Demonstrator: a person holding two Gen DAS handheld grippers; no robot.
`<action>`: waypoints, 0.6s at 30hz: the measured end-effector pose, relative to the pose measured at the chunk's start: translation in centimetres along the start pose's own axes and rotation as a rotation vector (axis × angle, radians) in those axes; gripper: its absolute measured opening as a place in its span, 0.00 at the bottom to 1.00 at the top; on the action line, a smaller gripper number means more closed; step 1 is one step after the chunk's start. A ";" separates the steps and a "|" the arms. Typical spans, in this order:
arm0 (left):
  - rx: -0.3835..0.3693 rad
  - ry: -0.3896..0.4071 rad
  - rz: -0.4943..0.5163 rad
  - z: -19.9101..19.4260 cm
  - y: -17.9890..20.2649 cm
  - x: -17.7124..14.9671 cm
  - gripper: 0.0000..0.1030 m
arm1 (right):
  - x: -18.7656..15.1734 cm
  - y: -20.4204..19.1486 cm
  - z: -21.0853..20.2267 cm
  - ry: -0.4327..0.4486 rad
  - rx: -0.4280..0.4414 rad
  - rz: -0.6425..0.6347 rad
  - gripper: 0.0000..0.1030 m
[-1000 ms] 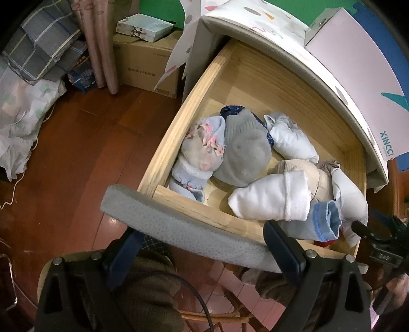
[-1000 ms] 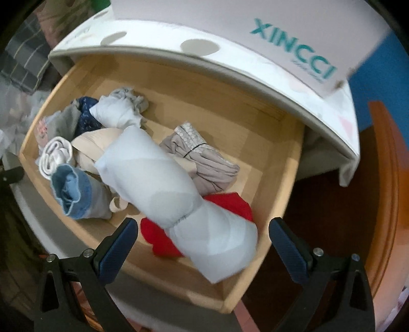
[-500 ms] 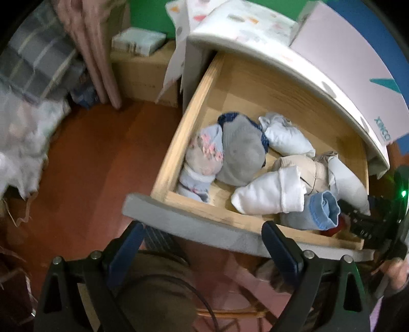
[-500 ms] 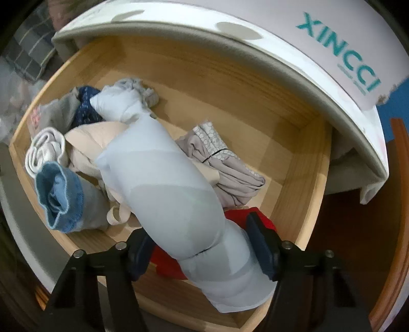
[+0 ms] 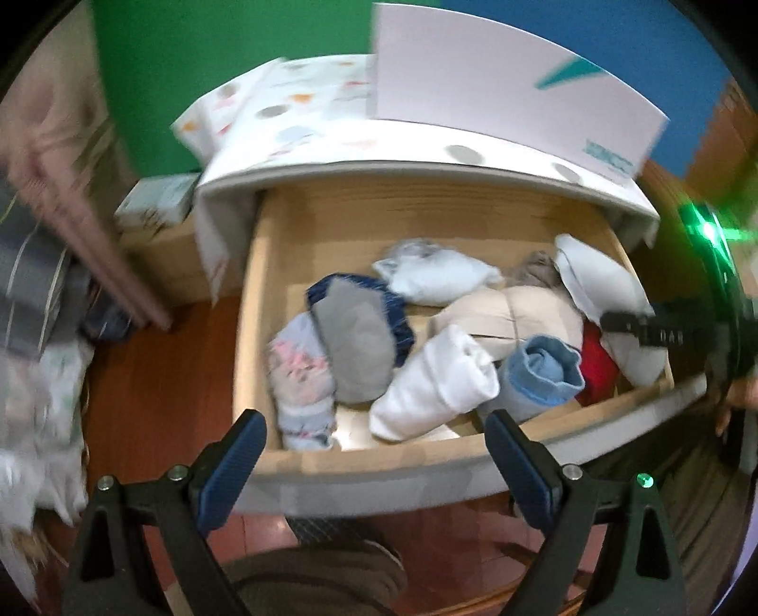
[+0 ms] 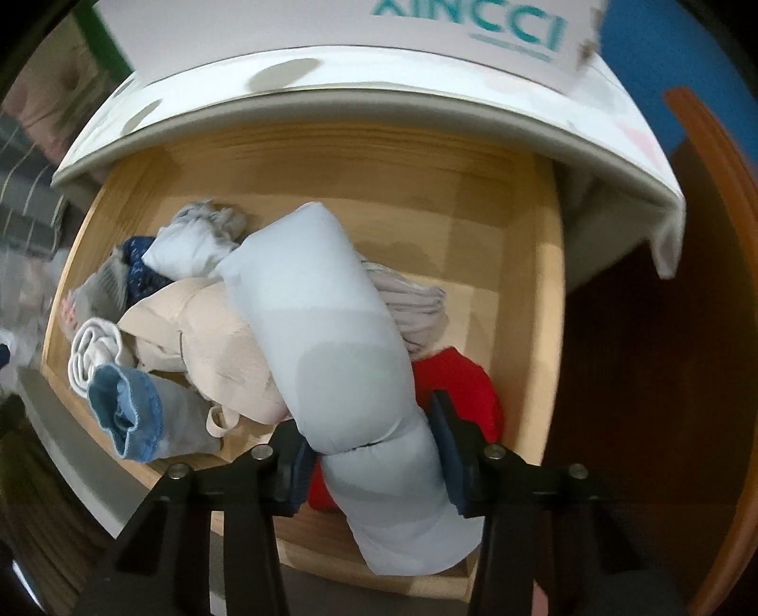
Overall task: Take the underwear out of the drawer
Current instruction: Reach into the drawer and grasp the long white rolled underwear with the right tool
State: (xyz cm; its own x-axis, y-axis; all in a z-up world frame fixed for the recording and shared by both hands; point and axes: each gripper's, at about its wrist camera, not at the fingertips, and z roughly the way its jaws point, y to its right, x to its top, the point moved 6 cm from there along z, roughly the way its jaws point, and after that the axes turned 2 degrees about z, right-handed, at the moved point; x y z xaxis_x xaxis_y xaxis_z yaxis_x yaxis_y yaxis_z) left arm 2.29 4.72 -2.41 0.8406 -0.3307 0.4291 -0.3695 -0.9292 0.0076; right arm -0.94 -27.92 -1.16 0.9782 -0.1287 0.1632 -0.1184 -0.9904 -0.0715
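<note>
One drawer: pale wood drawer point(image 6: 545, 294) pulled out of a white spotted cabinet point(image 6: 426, 99), holding a jumble of rolled garments.
Writing: teal capitals "XINCCI" on the pale box point(image 6: 331, 28) standing on the cabinet top; a smaller line beneath is too blurred to read. The same box point(image 5: 497, 80) in my left view shows a teal mark and blurred teal print at its lower corner.
Task item: pale blue rolled underwear point(image 6: 341, 350), lying in the right half of the drawer on top of the other pieces.
Long axis: runs from the drawer's front edge, close to my camera, back and leftward toward the cabinet; its rounded far end rides over a beige garment point(image 6: 208, 341) and a grey one, with a red piece point(image 6: 455, 393) under its near end.
My right gripper point(image 6: 369, 445): jaws have just been closing and now pinch the roll near its front end, the fabric bulging either side of the pads.
My left gripper point(image 5: 374, 459): jaws spread wide, nothing between them, hanging over the drawer's front rail.
Neighbours: blue-cuffed grey roll point(image 6: 137, 417) and white roll point(image 6: 94, 350) at the left front.
</note>
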 end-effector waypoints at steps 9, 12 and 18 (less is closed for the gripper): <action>-0.076 -0.037 0.121 2.6 2.4 1.4 0.93 | -0.6 1.7 -0.4 -0.030 0.018 0.081 0.35; -0.077 -0.054 0.135 3.7 2.9 1.8 0.93 | -0.5 1.7 -0.1 -0.030 0.027 0.094 0.35; -0.073 -0.090 0.150 5.6 3.4 1.7 0.90 | -1.0 3.1 -1.5 -0.025 0.049 0.099 0.35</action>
State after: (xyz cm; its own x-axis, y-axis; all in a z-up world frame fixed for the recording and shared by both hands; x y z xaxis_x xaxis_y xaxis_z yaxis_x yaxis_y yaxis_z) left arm 4.72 0.07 -6.70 0.8046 -0.4813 0.3479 -0.5187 -0.8548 0.0169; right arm -2.55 -30.98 -0.11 0.9661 -0.2239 0.1288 -0.2068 -0.9692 -0.1340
